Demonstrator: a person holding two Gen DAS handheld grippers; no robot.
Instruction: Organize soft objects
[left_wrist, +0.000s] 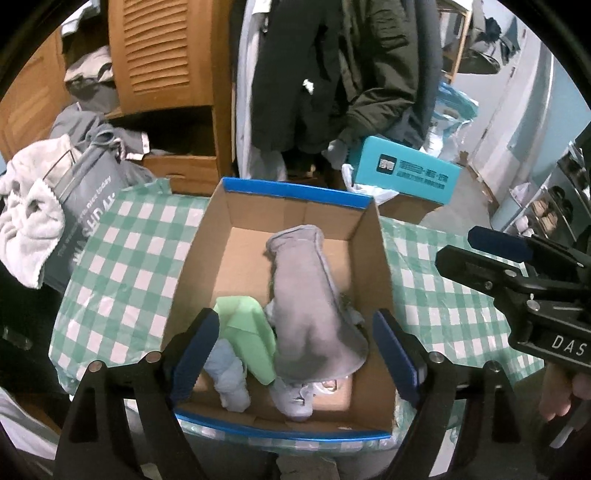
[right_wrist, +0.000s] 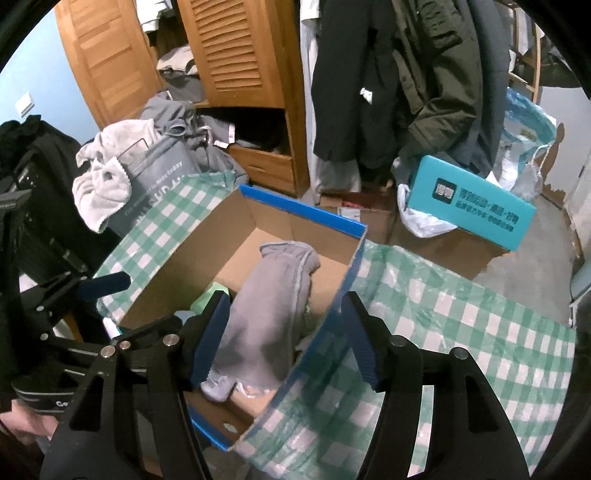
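Observation:
An open cardboard box with a blue rim (left_wrist: 295, 192) (right_wrist: 303, 208) sits on a green-and-white checked cloth (left_wrist: 122, 251) (right_wrist: 461, 325). Inside lie a grey sock (left_wrist: 310, 306) (right_wrist: 269, 314), a light green cloth (left_wrist: 251, 332) and a pale blue sock (left_wrist: 229, 380). My left gripper (left_wrist: 295, 354) is open above the box's near end, with the soft items between its fingers but not held. My right gripper (right_wrist: 284, 339) is open and straddles the box's right wall; it also shows at the right of the left wrist view (left_wrist: 517, 266).
A grey laundry bag (left_wrist: 88, 206) (right_wrist: 155, 177) draped with a white towel (left_wrist: 26, 206) (right_wrist: 103, 181) stands left of the cloth. A teal box (left_wrist: 406, 173) (right_wrist: 472, 203), hanging coats (left_wrist: 332, 74) (right_wrist: 388, 74) and a wooden wardrobe (left_wrist: 166, 51) (right_wrist: 236, 48) are behind.

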